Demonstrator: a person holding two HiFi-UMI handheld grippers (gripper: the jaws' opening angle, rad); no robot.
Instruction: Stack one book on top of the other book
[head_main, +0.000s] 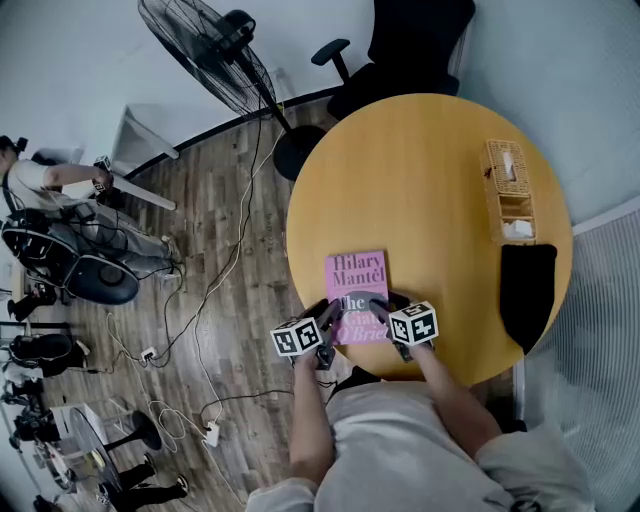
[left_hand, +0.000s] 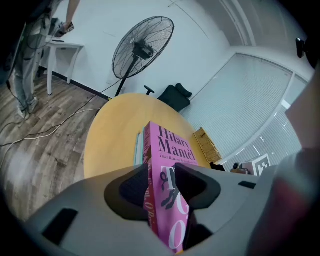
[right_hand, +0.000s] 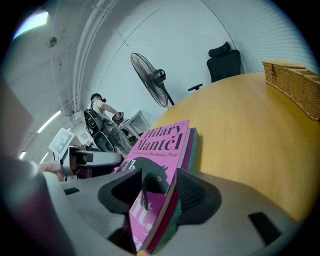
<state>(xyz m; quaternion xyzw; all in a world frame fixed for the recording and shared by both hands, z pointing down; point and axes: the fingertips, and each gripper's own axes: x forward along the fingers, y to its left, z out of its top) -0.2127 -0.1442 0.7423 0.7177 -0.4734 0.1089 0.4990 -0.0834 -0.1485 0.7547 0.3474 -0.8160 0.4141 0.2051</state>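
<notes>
We hold the pink book (head_main: 357, 280) at the near edge of the round table (head_main: 420, 170), where it lies on the teal book (right_hand: 194, 145). The left gripper (head_main: 328, 320) is clamped on its near left corner. The right gripper (head_main: 388, 308) is clamped on the near right corner, with the teal book's edge also between its jaws. A black cloth (head_main: 527, 290) and a wicker basket (head_main: 490, 200) sit well apart to the right. The basket's near compartment holds something white (head_main: 517, 229). A fan (head_main: 205, 55) and a chair (head_main: 410, 50) stand beyond the table.
</notes>
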